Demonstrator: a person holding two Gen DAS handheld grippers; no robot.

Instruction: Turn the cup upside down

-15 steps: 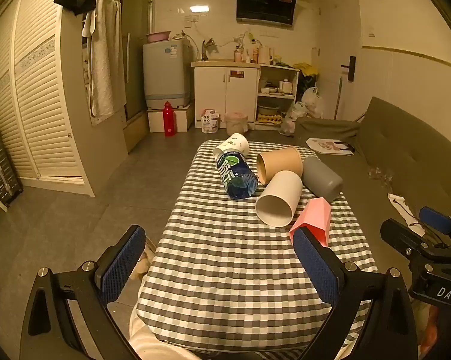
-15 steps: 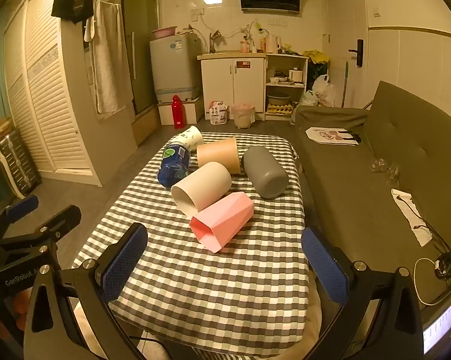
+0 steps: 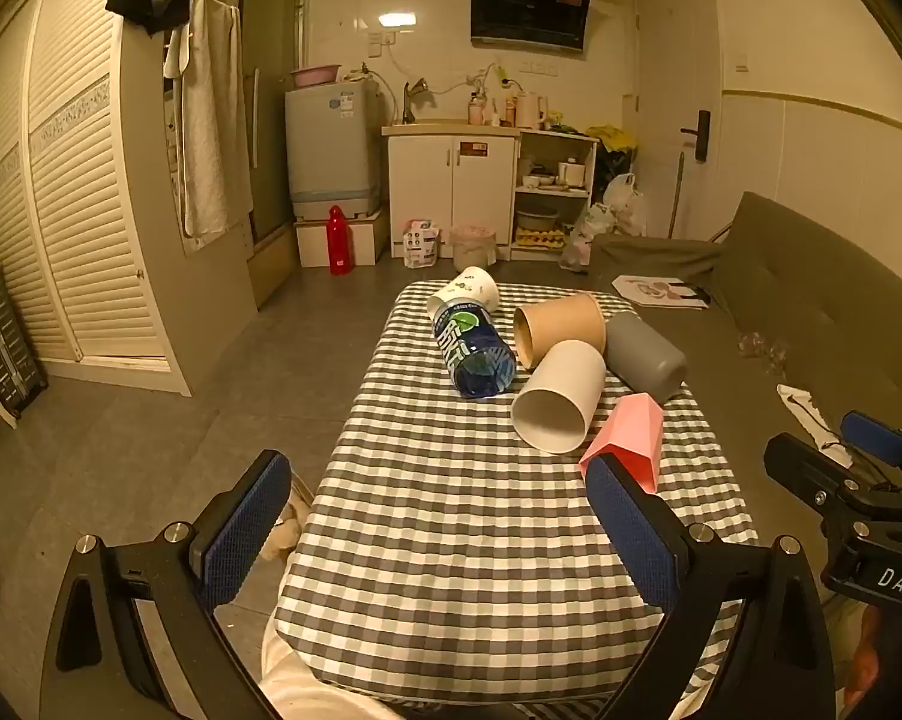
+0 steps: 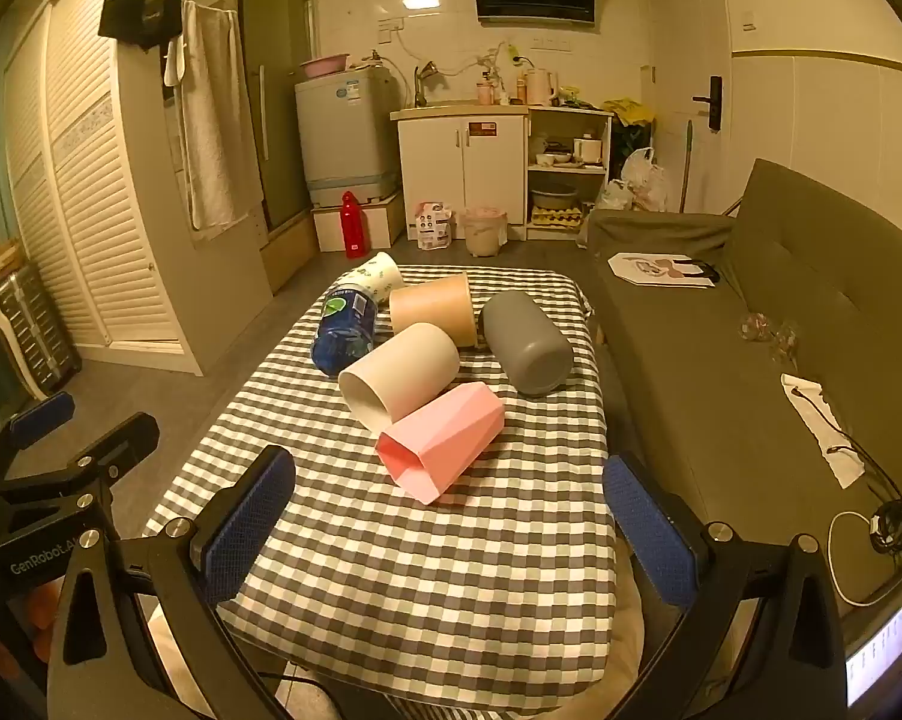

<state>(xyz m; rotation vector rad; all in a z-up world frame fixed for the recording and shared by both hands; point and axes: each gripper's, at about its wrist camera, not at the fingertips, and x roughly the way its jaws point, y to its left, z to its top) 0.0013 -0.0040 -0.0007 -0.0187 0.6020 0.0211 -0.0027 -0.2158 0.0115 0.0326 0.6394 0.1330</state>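
Note:
Several cups lie on their sides on the checkered table (image 3: 451, 540): a pink faceted cup (image 4: 444, 441) nearest me, a white cup (image 4: 399, 372), a tan cup (image 4: 432, 309), a grey cup (image 4: 526, 342) and a patterned paper cup (image 4: 378, 276). They also show in the left wrist view: pink (image 3: 631, 432), white (image 3: 562, 396), tan (image 3: 562, 327), grey (image 3: 646, 357). My left gripper (image 3: 438, 528) is open and empty over the table's near end. My right gripper (image 4: 451, 522) is open and empty, just short of the pink cup.
A blue water bottle (image 3: 472, 348) lies on its side beside the cups. A grey sofa (image 4: 781, 330) runs along the table's right side. Bare floor lies to the left, with louvred doors (image 3: 84, 228) beyond. Kitchen cabinets (image 3: 451, 186) stand at the back.

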